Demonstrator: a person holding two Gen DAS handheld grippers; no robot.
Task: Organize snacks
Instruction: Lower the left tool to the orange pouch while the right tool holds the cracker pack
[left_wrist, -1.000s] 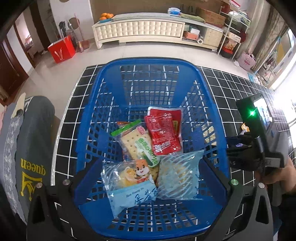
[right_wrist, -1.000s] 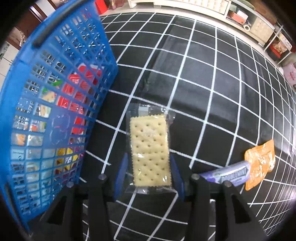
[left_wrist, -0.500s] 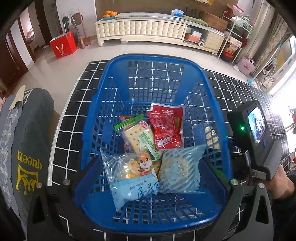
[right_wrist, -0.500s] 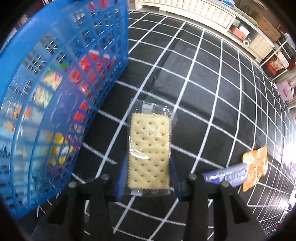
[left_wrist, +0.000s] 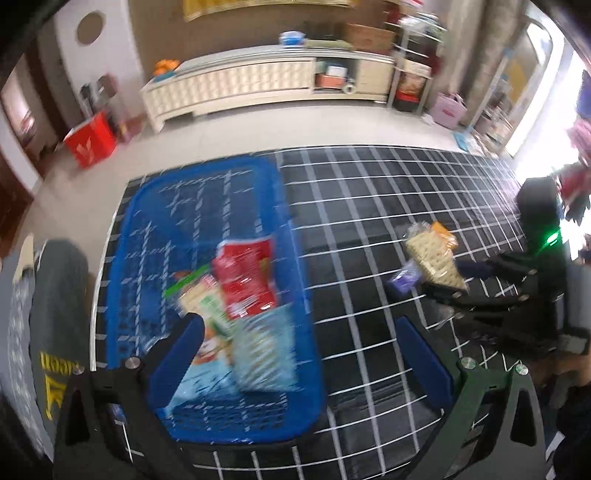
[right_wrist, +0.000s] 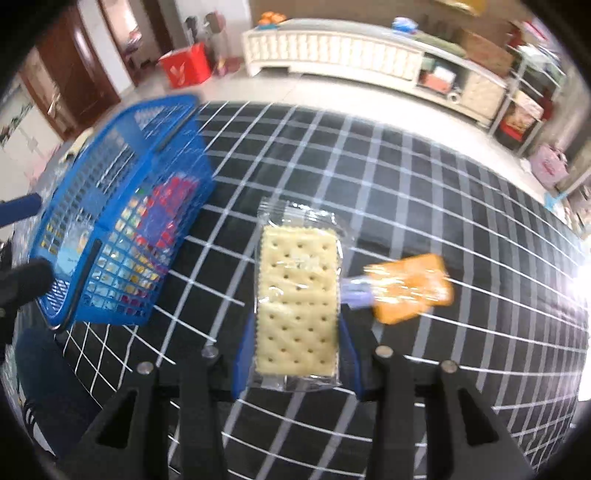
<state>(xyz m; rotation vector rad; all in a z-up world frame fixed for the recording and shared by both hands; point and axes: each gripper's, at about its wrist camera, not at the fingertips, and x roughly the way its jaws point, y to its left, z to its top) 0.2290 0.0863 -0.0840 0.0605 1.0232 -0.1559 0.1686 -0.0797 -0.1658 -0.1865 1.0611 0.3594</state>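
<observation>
A blue plastic basket (left_wrist: 207, 295) stands on the left of the black grid mat and holds several snack packs, among them a red one (left_wrist: 245, 280). My left gripper (left_wrist: 303, 354) is open and empty, its left finger over the basket's near right part and its right finger over the mat. My right gripper (right_wrist: 297, 354) is shut on a clear-wrapped cracker pack (right_wrist: 299, 295) and holds it above the mat, right of the basket (right_wrist: 122, 221). The left wrist view shows this pack (left_wrist: 436, 258) at the right, lifted. An orange pack (right_wrist: 410, 291) and a purple gum stick (right_wrist: 354, 295) lie on the mat behind it.
The black mat (right_wrist: 406, 166) with white grid lines stretches to the right and back. A grey cushion (left_wrist: 55, 314) with yellow letters lies left of the basket. Beyond the mat are a white cabinet (left_wrist: 258, 85), a red bag (left_wrist: 92, 140) and shelves (right_wrist: 524, 110).
The right gripper has lifted the cracker pack off the mat and turned more level. The left gripper has swung right, so the basket now sits at its left. Both views are motion-blurred.
</observation>
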